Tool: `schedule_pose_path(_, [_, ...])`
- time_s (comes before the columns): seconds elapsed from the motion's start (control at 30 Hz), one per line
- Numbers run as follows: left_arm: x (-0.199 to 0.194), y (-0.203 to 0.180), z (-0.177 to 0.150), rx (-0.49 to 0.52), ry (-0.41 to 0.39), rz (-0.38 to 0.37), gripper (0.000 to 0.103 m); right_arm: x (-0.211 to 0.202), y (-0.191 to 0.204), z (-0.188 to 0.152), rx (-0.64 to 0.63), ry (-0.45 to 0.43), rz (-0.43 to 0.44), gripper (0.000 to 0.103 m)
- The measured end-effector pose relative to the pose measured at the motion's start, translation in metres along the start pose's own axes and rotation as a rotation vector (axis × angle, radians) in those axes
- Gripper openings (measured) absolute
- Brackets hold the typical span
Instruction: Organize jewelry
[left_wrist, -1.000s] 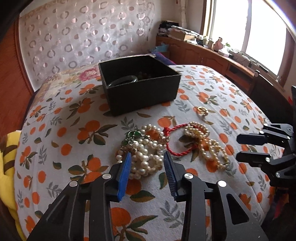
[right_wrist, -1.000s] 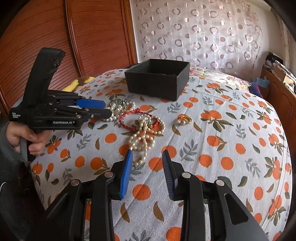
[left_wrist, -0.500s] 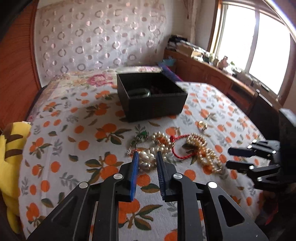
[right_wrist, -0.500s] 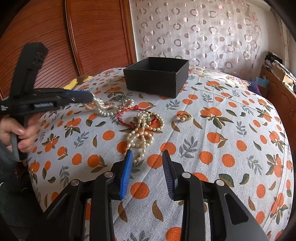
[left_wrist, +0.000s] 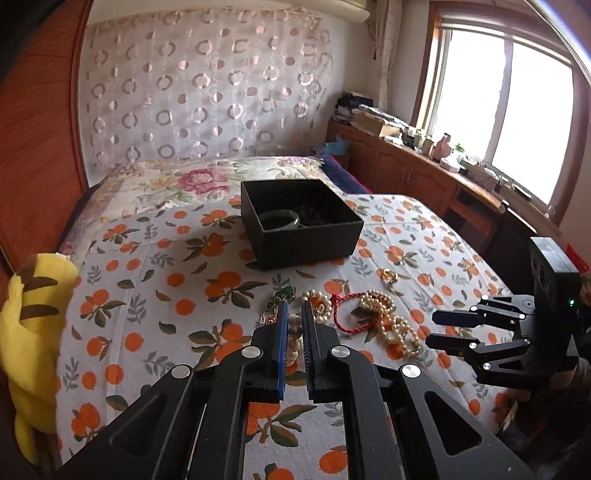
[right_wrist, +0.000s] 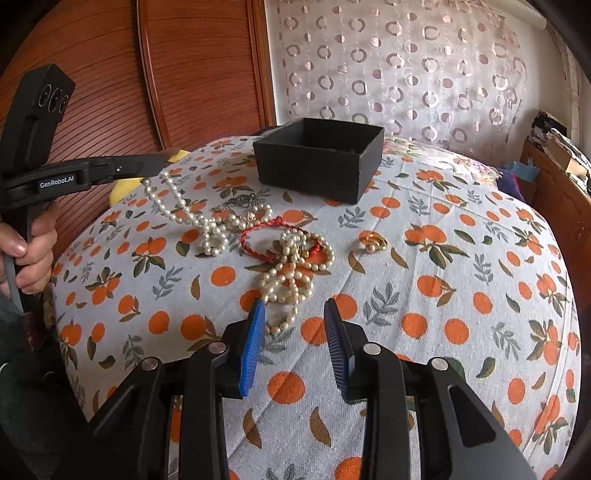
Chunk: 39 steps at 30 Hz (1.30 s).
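Observation:
My left gripper (left_wrist: 294, 306) is closing tight on a white pearl necklace (right_wrist: 177, 206), and pearls show pinched between its blue pads (left_wrist: 280, 332). In the right wrist view the left gripper (right_wrist: 166, 158) holds one end of the strand in the air, while the rest trails down to the bedspread. My right gripper (right_wrist: 294, 302) stands open above a second pearl necklace (right_wrist: 291, 273), touching nothing. A red cord bracelet (right_wrist: 255, 240), a gold ring (right_wrist: 373, 242) and a green pendant piece (left_wrist: 284, 293) lie nearby. The black box (left_wrist: 306, 240) behind them holds a green bangle (left_wrist: 279, 219) and dark beads.
Everything rests on a bed with an orange-print cover (right_wrist: 461, 295). A yellow plush toy (left_wrist: 33, 325) lies at the bed's left edge. A wooden sideboard (left_wrist: 406, 173) with clutter runs under the window on the right. A person's hand (right_wrist: 33, 254) grips the left gripper's handle.
The left jaws closed on the pearl necklace and rose, drawing the strand up off the pile. The right gripper stayed where it was, still open.

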<state>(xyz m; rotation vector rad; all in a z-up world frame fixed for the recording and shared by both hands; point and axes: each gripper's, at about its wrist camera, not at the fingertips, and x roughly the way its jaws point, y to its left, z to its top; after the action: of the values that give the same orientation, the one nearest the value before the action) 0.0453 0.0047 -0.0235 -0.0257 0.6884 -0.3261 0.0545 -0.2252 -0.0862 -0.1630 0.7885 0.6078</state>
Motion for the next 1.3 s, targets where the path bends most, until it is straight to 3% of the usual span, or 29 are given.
schedule_pose_path(0.23, [-0.025, -0.004, 0.012, 0.011, -0.066, 0.005, 0.006, 0.008, 0.004, 0.01, -0.022, 0.018, 0.023, 0.032])
schedule_pose_path(0.47, [-0.036, -0.007, 0.019, 0.024, -0.096, 0.004, 0.006, 0.028, 0.002, 0.008, -0.053, 0.103, -0.027, 0.025])
schedule_pose_path(0.57, [-0.038, -0.007, 0.023, 0.024, -0.106, 0.004, 0.006, 0.029, 0.002, 0.008, -0.072, 0.106, -0.052, 0.017])
schedule_pose_path(0.63, [-0.04, -0.007, 0.027, 0.027, -0.114, 0.003, 0.006, 0.029, 0.001, 0.008, -0.076, 0.106, -0.062, 0.005])
schedule_pose_path(0.73, [-0.044, -0.008, 0.033, 0.033, -0.128, -0.001, 0.006, 0.026, -0.006, 0.007, -0.066, 0.105, -0.044, 0.005])
schedule_pose_path(1.3, [-0.04, -0.018, 0.077, 0.09, -0.18, 0.02, 0.006, -0.051, -0.004, 0.082, -0.122, -0.165, -0.078, 0.005])
